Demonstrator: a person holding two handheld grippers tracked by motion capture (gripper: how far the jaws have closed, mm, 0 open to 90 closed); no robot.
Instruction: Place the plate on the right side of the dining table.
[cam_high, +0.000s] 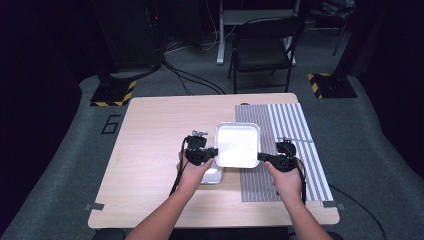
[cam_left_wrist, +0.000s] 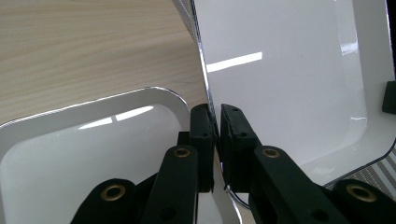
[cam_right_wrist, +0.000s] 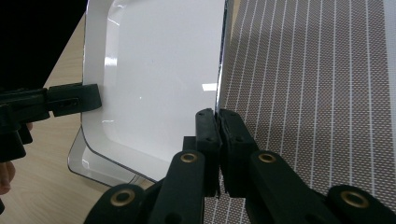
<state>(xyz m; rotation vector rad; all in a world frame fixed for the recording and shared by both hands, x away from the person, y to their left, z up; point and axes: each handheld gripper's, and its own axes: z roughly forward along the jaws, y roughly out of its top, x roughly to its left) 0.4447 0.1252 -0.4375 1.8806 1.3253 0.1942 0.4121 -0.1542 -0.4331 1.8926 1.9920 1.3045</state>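
Left gripper (cam_left_wrist: 215, 122) jaws clamped on upper tray (cam_left_wrist: 289, 88) rim, second tray (cam_left_wrist: 93, 154) beneath (wooden table (cam_left_wrist: 84, 51) behind)

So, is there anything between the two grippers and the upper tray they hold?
Nothing visible. The left gripper is shut on the left rim of the upper tray, and the right gripper is shut on its right rim. A second tray lies beneath, near the left gripper.

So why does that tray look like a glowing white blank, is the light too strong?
Mostly glare: in the high view the tray is blown out white against a dark room; in the left gripper view a bright streak of lamp reflection crosses it; in the right gripper view it washes out too, while the striped mat stays crisp.
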